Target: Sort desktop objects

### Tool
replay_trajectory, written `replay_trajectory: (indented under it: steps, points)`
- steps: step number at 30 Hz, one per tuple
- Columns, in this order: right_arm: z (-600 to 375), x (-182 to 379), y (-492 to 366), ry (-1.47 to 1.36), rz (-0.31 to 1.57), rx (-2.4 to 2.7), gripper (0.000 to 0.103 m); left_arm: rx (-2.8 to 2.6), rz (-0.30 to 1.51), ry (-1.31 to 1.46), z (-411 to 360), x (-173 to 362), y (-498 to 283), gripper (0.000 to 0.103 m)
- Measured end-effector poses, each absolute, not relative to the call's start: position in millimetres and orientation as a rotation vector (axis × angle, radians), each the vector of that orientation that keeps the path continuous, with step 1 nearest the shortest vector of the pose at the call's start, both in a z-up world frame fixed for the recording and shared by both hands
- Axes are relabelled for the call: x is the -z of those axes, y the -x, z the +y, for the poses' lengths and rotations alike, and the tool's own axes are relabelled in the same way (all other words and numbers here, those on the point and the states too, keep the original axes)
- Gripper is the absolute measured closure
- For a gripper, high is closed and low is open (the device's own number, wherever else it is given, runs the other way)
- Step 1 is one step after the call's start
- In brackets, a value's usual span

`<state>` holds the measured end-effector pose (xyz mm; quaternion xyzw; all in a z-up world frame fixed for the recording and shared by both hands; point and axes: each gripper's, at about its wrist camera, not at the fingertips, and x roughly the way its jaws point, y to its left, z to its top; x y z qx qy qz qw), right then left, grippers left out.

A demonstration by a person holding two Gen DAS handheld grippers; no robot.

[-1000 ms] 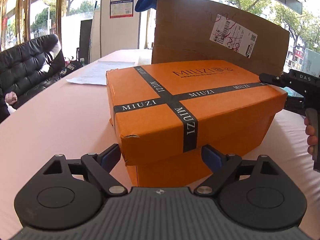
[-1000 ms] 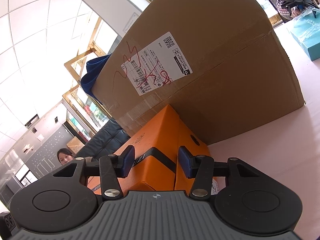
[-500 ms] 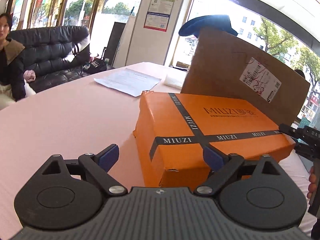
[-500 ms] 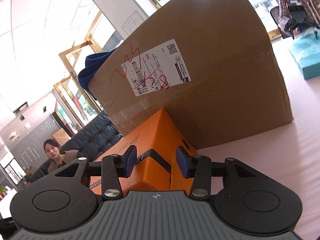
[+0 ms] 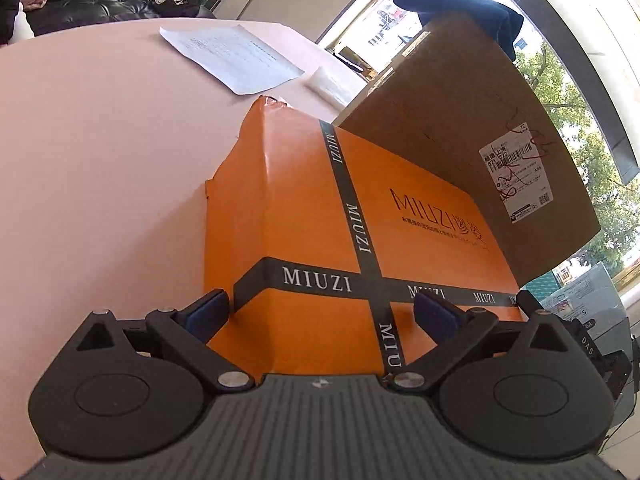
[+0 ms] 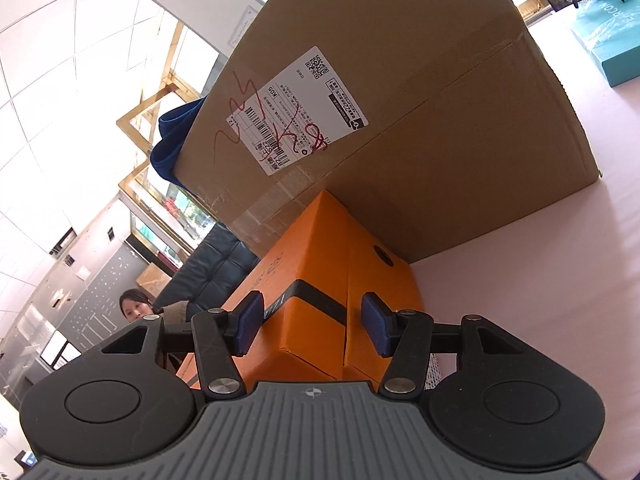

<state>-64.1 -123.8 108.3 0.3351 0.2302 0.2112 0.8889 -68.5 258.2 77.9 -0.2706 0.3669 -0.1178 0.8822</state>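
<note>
Two grippers are set at opposite ends of the orange MIUZI shoebox (image 5: 344,240). The left gripper (image 5: 320,316) is held with its blue pads wide apart, straddling the near end of the lid without visibly pressing it. The right gripper (image 6: 310,328) is likewise spread, its pads either side of a corner of the same box; whether either pad touches the card cannot be told. Neither tool is clamped on anything.

The shoebox rests on the pink tabletop (image 5: 92,152), its long side against or just beside the large brown cardboard carton (image 6: 420,120), on which a scribbled-over shipping label (image 6: 296,108) is stuck.

A lift from here is judged risky. The lid is separate from the base and its far corner is torn, so if only the lid is squeezed it could be pulled off and the base left behind. Uneven pressure from the two sides could tilt the box or scrape it along the carton.

Farther off, a printed sheet of paper (image 5: 236,54) lies flat on the table and a blue cloth (image 5: 460,4) is draped over the carton's top. A teal box (image 6: 608,40) is seen well beyond the carton. A black leather sofa (image 5: 92,0), a seated person and bright windows close off the room.
</note>
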Motion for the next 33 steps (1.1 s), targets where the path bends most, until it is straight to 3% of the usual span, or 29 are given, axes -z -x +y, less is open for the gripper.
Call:
replay_trajectory:
  steps: [13,17,28,31,33]
  points:
    - [-123,-114,67,-0.695,0.454,-0.436,0.056,0.217,0.659,0.441,237,-113,83,0.003]
    - [-124,-115,69,-0.701,0.434,-0.433,0.062,0.192,0.656,0.369,225,-115,80,0.002]
    - [-124,-114,68,-0.681,0.43,-0.422,0.062,0.209,0.669,0.379,228,-109,76,0.0]
    - [-122,-116,70,-0.644,0.423,-0.4,0.06,0.212,0.662,0.369,227,-108,77,0.0]
    - [-118,-118,73,-0.58,0.413,-0.362,0.046,0.213,0.661,0.368,227,-108,77,0.0]
